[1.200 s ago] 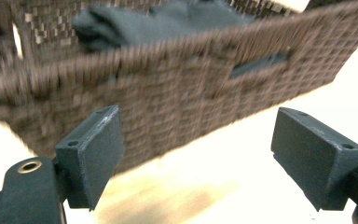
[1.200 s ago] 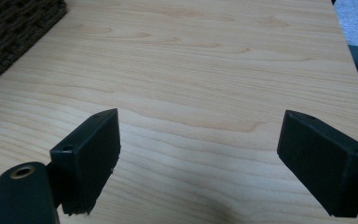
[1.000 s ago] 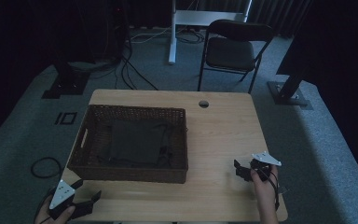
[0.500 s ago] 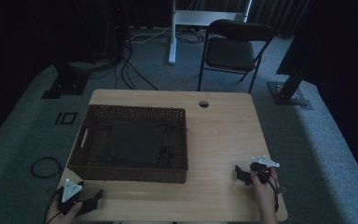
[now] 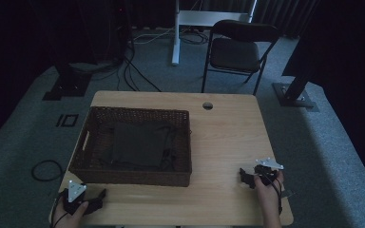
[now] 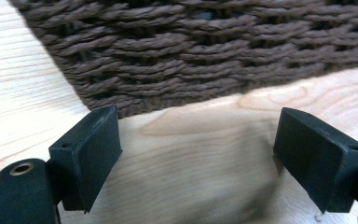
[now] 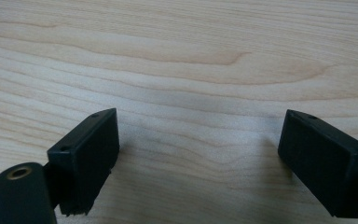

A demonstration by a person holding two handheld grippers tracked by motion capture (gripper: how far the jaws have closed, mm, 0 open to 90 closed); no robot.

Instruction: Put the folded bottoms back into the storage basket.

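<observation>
Wooden table (image 5: 218, 137) carries a dark woven basket (image 5: 128, 176), its long axis running across the person's view, with dark cloth (image 5: 138, 145) folded inside. From the left gripper (image 5: 96, 203), jaws spread and empty, the basket wall stands just ahead; the right gripper (image 5: 245, 176), also parted on nothing, has it well off to its left. Left looks nearer.

Basket (image 6: 205, 51) ahead of the left gripper (image 6: 198, 158) fingers (image 6: 91, 151): rough brown woven wicker; table (image 7: 191, 60) under both grippers' fingers: smooth pale matt wood grain; fingers themselves matt black plastic.
</observation>
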